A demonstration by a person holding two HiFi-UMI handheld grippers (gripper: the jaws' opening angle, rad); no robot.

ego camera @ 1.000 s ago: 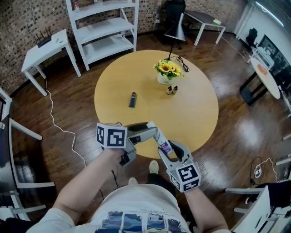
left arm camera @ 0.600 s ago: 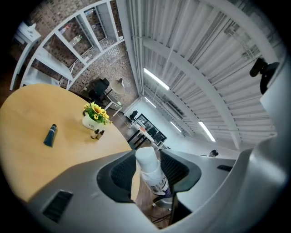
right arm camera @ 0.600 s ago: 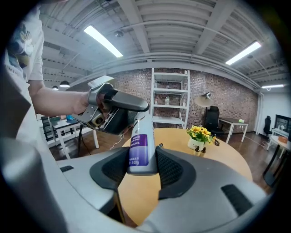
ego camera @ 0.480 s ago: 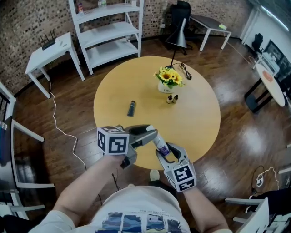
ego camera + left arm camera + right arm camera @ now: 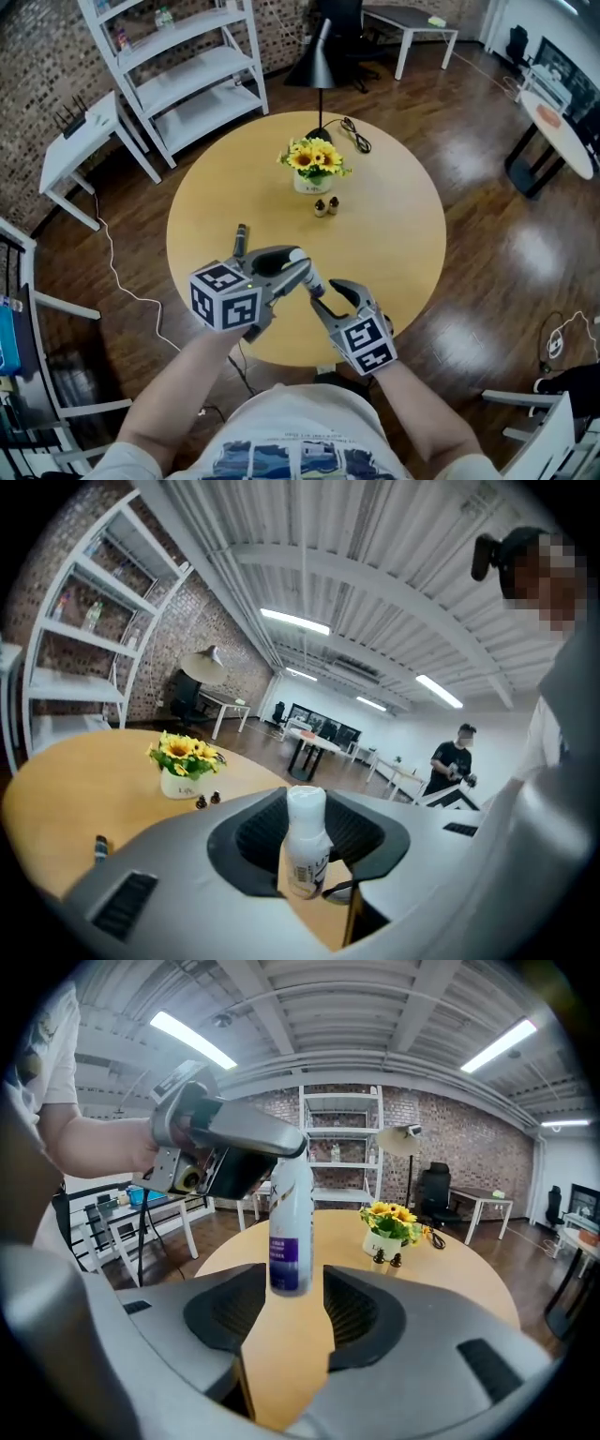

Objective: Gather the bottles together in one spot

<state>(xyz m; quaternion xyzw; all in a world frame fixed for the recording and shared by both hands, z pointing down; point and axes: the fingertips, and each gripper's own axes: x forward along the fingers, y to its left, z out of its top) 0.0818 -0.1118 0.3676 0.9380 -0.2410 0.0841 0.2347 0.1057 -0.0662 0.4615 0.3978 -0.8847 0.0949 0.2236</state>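
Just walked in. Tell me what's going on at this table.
A person holds a white bottle between two grippers above the round table's near edge, apparently handing it to the left. The left gripper's jaws have just been closing and clamp its upper part. The right gripper's jaws have been opening and stand clear of its lower end. Two small dark bottles stand beside the sunflower pot, and another dark bottle lies apart.

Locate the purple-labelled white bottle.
Head view: the bottle is over the table's near edge, gripped by the left gripper, whose fingers just closed further, base between the right gripper's fingers, which just opened further.
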